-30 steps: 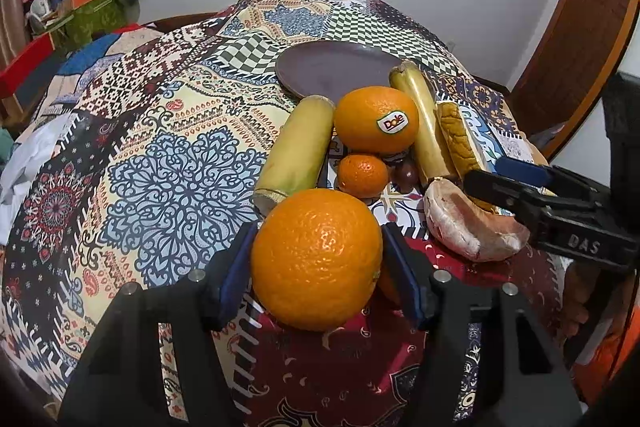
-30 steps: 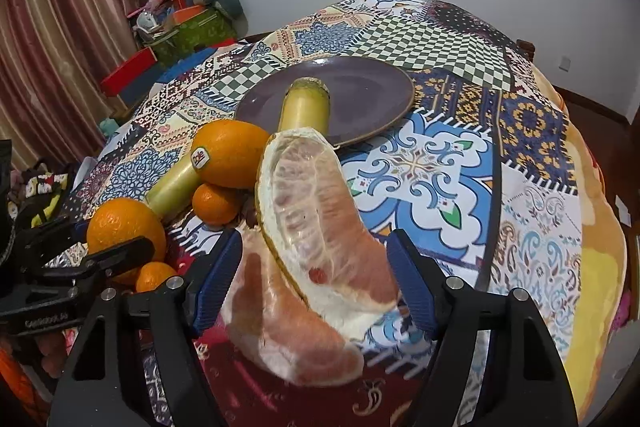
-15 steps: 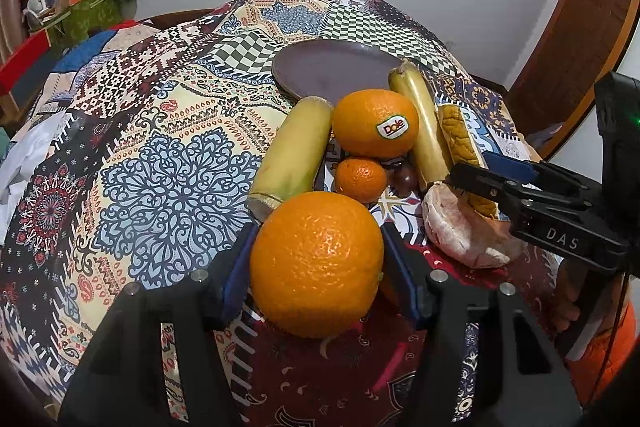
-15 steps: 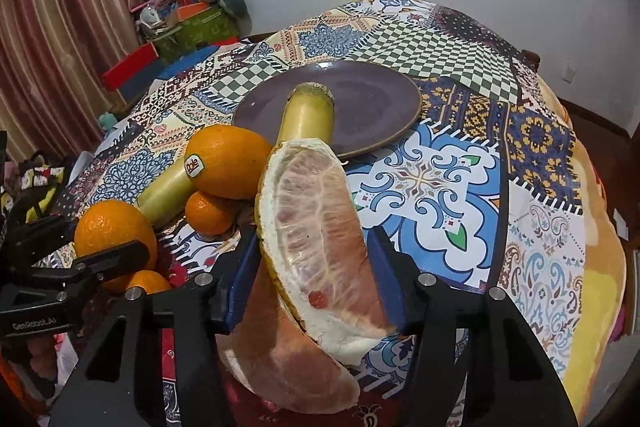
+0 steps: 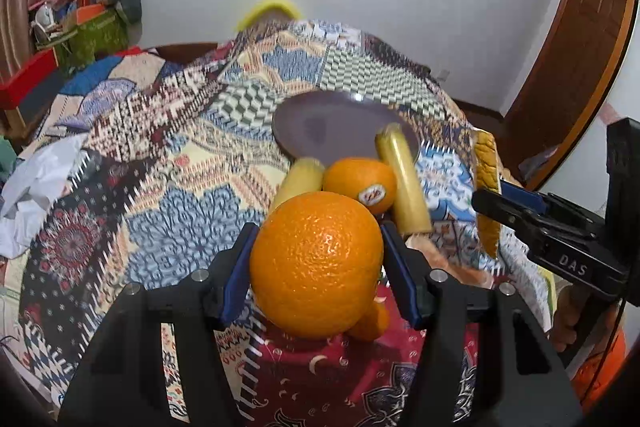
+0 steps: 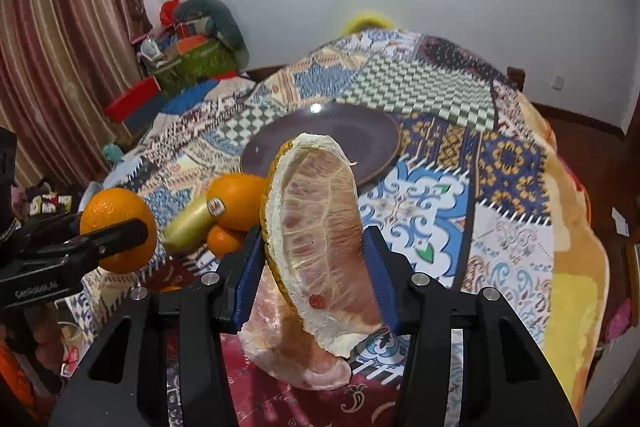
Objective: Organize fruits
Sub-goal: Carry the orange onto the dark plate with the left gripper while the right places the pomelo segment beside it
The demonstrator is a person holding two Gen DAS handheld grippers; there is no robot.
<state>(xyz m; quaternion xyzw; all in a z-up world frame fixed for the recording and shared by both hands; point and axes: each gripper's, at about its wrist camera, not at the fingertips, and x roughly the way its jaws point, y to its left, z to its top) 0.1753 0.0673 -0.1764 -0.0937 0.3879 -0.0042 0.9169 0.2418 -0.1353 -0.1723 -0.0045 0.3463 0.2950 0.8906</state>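
Note:
My left gripper (image 5: 317, 247) is shut on a large orange (image 5: 316, 267), held up off the patterned cloth. My right gripper (image 6: 314, 255) has its jaws closing on a peeled pomelo wedge (image 6: 316, 235). The blue pads press its sides, and it hangs above a second pomelo piece (image 6: 288, 343) lying on the cloth. On the cloth sit a stickered orange (image 6: 236, 201), a small mandarin (image 6: 224, 241) and two bananas (image 5: 298, 181) (image 5: 402, 183). An empty dark plate (image 6: 360, 139) lies behind them. The left gripper (image 6: 100, 239) with its orange (image 6: 116, 223) shows at left in the right wrist view.
Another small mandarin (image 5: 372, 323) lies under the held orange. The patchwork cloth (image 6: 500, 163) drapes over the table edges. Clutter and a curtain (image 6: 60, 47) stand at far left, a wooden door (image 5: 580, 67) at right. A hand (image 5: 572, 315) grips the right tool.
The right jaws closed in on the pomelo wedge and raised it off the lower piece. The left gripper rose with the orange. Fruit on the cloth now sits lower in both views.

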